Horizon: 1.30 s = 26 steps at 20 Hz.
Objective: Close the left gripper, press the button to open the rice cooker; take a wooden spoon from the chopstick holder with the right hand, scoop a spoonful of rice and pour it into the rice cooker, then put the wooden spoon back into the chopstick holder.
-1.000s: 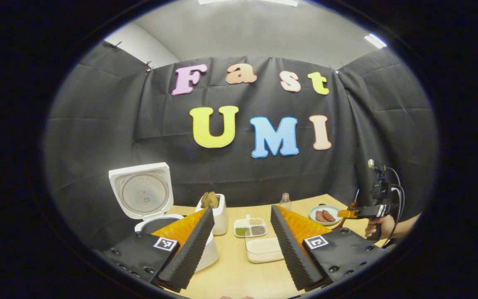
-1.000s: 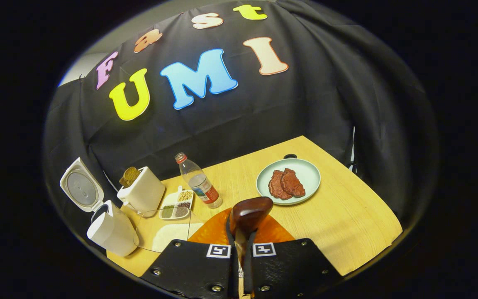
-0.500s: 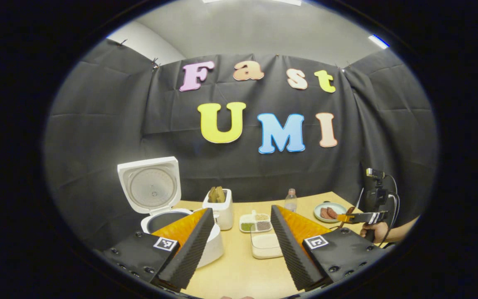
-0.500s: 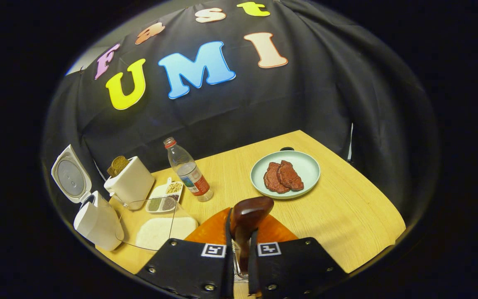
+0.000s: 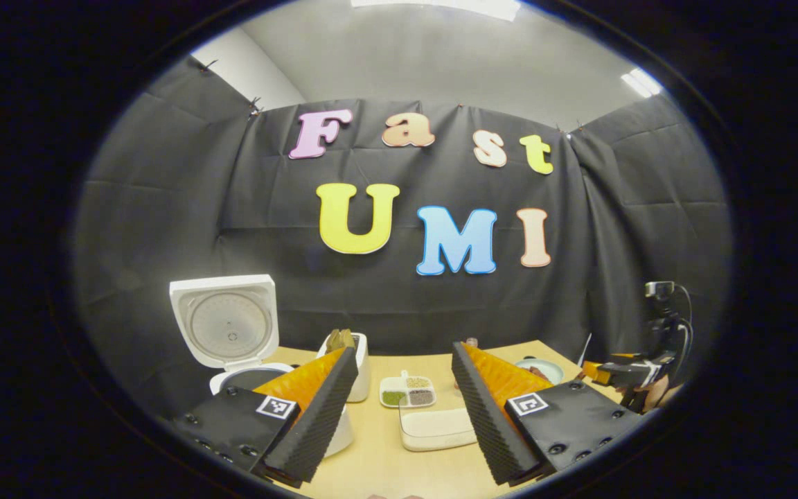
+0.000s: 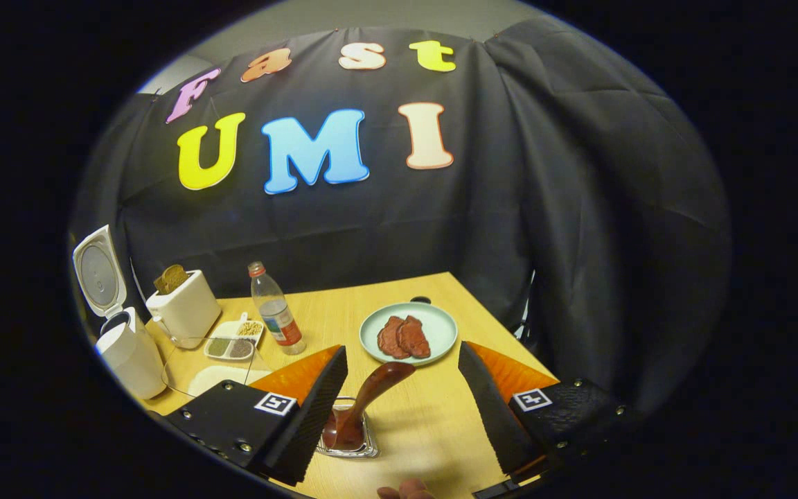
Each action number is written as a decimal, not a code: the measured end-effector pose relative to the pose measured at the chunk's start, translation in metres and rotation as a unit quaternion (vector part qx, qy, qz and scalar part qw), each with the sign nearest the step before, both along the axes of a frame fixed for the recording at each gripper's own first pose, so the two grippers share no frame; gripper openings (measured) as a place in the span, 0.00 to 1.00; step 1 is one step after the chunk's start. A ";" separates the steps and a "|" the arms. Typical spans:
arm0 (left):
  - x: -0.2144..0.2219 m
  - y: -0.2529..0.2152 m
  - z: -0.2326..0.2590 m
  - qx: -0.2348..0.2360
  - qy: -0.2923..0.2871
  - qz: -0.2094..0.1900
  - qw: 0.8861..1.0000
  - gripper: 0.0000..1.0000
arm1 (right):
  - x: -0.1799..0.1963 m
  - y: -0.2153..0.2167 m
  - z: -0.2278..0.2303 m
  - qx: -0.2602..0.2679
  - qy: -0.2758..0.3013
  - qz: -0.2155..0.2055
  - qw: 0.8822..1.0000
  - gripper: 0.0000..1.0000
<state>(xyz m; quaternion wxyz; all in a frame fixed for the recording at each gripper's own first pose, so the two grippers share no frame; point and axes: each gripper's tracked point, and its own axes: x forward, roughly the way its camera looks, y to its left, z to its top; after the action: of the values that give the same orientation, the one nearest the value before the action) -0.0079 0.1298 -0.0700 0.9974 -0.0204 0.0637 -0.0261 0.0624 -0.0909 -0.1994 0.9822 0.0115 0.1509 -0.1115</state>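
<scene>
The wooden spoon [image 6: 364,402] stands in the chopstick holder [image 6: 347,440] between the spread fingers of the right gripper [image 6: 402,395], touching neither. The left gripper [image 5: 402,409] is also spread and empty. The rice cooker [image 5: 233,333] stands open, far left. Judging by this, the last step looks finished; next, just draw back.

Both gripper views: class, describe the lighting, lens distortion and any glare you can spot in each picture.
Left gripper view: bright ceiling light panels overhead, even light, the tan wooden table bowed by the fisheye. Right gripper view: the table edge curves strongly, a glossy highlight sits on the dark brown wooden spoon in its clear holder, and the pale green plate is evenly lit.
</scene>
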 end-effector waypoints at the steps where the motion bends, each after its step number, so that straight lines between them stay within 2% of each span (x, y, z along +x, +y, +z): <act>1: 0.005 0.004 0.005 0.001 -0.007 -0.002 1.000 0.95 | -0.002 0.000 0.013 -0.006 -0.011 0.003 1.000 0.98; 6: 0.032 0.043 0.026 0.012 -0.028 0.016 0.999 0.93 | -0.011 0.018 0.078 -0.003 -0.066 0.018 0.998 0.98; 9: 0.049 0.077 0.039 -0.002 -0.029 0.040 0.999 0.95 | -0.004 0.049 0.101 0.030 -0.084 0.047 0.995 0.98; 11: 0.058 0.096 0.046 -0.018 -0.032 0.050 0.998 0.92 | 0.003 0.057 0.116 0.040 -0.098 0.057 0.993 0.98; 12: 0.063 0.110 0.049 -0.019 -0.033 0.055 0.998 0.95 | 0.005 0.061 0.125 0.041 -0.105 0.063 0.992 0.93; 13: 0.068 0.122 0.053 -0.020 -0.033 0.058 0.998 0.98 | 0.006 0.065 0.134 0.041 -0.115 0.069 0.990 0.98; 14: 0.075 0.134 0.055 -0.019 -0.034 0.061 0.997 0.92 | 0.007 0.068 0.143 0.038 -0.125 0.071 0.989 0.93; 15: 0.081 0.147 0.059 -0.017 -0.037 0.066 0.997 0.95 | 0.007 0.071 0.148 0.035 -0.128 0.077 0.988 0.98; 19: 0.107 0.194 0.079 0.014 -0.053 0.084 0.995 0.93 | 0.012 0.077 0.162 0.011 -0.131 0.084 0.988 0.98; 22: 0.131 0.228 0.088 0.010 -0.057 0.109 0.992 0.95 | 0.015 0.082 0.155 0.003 -0.121 0.090 0.989 0.98; 24: 0.151 0.257 0.090 0.008 -0.052 0.136 0.989 0.93 | 0.015 0.086 0.145 0.001 -0.107 0.096 0.990 0.98; 25: 0.159 0.274 0.090 0.012 -0.050 0.150 0.987 0.97 | 0.016 0.084 0.140 0.000 -0.100 0.094 0.991 0.98; 26: 0.168 0.291 0.088 0.013 -0.047 0.166 0.985 0.97 | 0.017 0.085 0.136 0.001 -0.094 0.092 0.991 0.98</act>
<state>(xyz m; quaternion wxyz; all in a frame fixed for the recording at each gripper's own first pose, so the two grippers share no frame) 0.1601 0.4212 0.0181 0.9900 -0.0165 0.0128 0.1396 0.0795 -0.0062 -0.0633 0.9981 0.0091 0.0581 -0.0185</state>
